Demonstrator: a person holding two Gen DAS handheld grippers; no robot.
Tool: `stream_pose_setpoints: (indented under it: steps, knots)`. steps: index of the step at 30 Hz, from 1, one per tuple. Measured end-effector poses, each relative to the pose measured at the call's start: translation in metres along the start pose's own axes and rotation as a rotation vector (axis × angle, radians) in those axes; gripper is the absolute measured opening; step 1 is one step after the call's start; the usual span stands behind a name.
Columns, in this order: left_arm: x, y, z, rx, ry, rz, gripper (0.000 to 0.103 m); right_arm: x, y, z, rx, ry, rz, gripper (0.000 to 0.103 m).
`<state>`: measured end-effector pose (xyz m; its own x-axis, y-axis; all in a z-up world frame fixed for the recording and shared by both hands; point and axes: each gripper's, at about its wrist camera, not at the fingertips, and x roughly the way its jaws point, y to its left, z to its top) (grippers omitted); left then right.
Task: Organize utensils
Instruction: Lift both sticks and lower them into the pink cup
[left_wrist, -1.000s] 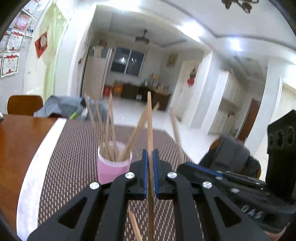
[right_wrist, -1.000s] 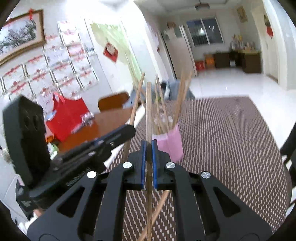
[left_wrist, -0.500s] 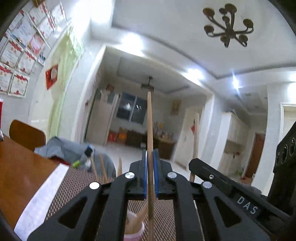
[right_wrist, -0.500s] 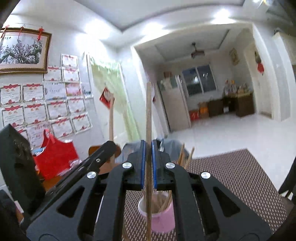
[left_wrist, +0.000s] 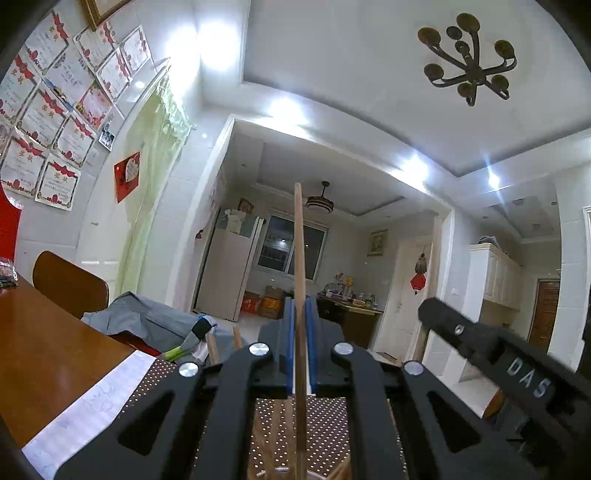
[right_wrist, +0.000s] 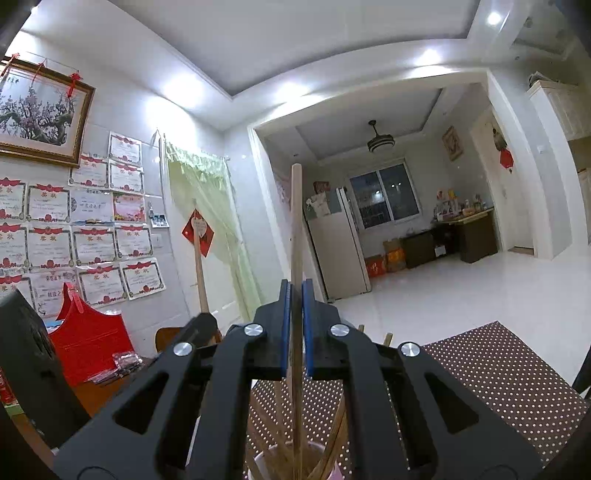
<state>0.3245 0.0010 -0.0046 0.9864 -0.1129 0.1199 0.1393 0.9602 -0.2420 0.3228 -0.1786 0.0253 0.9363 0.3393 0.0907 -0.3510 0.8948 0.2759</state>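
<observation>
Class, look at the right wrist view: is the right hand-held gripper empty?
No, the right hand-held gripper is shut on an upright chopstick above the pink cup.

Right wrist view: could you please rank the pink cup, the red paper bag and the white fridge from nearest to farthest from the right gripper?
1. The pink cup of wooden chopsticks, just below the right gripper.
2. The red paper bag, left on the table.
3. The white fridge, far back, centre-right.
</observation>
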Motion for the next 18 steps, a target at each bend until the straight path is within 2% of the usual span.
stream_pose_setpoints:
  steps: [4,9,16,18]
  knots:
    - [0.004,0.006,-0.008,-0.001,0.014,0.01,0.006,0.006,0.001,-0.004,-0.015,-0.02,-0.017,0.007]
    - [0.007,0.013,-0.018,-0.006,0.068,0.006,0.006,0.01,-0.004,-0.016,0.002,0.015,-0.011,0.007]
    - [-0.003,0.01,-0.019,0.016,0.105,-0.008,0.007,0.004,-0.001,-0.025,-0.004,0.074,0.01,0.007]
    - [-0.008,0.011,-0.017,0.01,0.123,-0.013,0.013,-0.001,0.0,-0.026,-0.012,0.085,0.012,0.007]
